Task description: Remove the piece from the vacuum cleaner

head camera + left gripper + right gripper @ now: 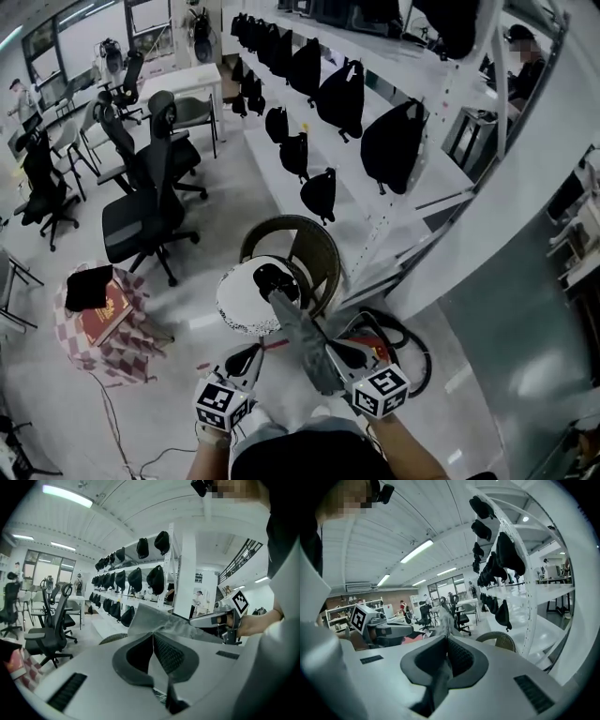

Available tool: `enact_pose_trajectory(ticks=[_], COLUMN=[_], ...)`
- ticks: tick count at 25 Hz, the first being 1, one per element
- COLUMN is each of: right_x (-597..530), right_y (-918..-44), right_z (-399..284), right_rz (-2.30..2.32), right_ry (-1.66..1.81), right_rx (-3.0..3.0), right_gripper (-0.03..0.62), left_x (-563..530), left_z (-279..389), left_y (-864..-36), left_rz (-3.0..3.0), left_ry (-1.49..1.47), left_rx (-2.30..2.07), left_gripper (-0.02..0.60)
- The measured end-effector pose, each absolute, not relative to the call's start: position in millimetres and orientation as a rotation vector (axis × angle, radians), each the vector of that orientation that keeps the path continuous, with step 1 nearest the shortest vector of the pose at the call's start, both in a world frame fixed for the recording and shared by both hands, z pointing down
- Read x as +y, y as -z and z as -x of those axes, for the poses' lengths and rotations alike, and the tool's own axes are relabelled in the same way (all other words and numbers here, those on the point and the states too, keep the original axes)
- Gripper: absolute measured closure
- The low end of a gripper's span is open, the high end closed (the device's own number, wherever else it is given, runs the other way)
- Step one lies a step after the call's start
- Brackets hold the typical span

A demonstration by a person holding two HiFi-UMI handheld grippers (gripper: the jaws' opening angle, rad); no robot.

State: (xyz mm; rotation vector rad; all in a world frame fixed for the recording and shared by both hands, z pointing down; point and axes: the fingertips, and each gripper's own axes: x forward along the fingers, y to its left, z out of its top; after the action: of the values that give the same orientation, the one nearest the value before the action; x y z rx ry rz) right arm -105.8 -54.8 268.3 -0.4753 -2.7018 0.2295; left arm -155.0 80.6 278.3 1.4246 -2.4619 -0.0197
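- Grey piece (pixel 302 342) slants between my two grippers in the head view. Its far end lies over the black top of the white vacuum (pixel 246 302), and I cannot tell whether it touches there.
- My left gripper (pixel 262 349) has its jaws pressed together on an edge of the piece (pixel 154 619). In the left gripper view the piece fans out just beyond the tips.
- My right gripper (pixel 325 351) is also clamped on the piece. In the right gripper view a narrow strip (pixel 440 616) stands up ahead of the closed jaws, and more of it hangs down through the gap.
- Writing: each gripper's cube carries only black-and-white square markers. The print on the red book (pixel 105 314) is too small for me to read. So is the dark sign (pixel 199 577) on the white pillar.
- The book lies on a round tabletop (pixel 122 352) with a checked cloth, beside a black bundle (pixel 89 286). This is to the left, well apart from the vacuum.
- A wicker chair (pixel 309 246) stands just behind the vacuum.
- A black hose (pixel 419 361) loops on the floor to the right, near my right gripper.
- White shelves (pixel 441 183) hung with black bags (pixel 394 145) run along the right side, close to the chair.
- Black office chairs (pixel 141 220) crowd the left of the floor.
- A thin cable (pixel 108 412) trails over the floor below the tabletop.
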Motion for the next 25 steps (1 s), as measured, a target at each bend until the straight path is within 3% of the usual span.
enact_pose_trajectory(ticks=[7, 25], right_x=[-62, -57], right_y=[-223, -193], right_z=[104, 105], right_rz=[0.490, 0.507], right_ry=[-0.213, -0.203], right_rx=[-2.763, -2.837], right_gripper=[0.553, 0.553], left_x=[78, 64], left_z=[161, 162], left_y=[-215, -183], left_rz=[-1.420, -1.490], left_ry=[0.026, 0.015], left_rx=[-2.574, -2.611], left_gripper=[0.561, 0.561])
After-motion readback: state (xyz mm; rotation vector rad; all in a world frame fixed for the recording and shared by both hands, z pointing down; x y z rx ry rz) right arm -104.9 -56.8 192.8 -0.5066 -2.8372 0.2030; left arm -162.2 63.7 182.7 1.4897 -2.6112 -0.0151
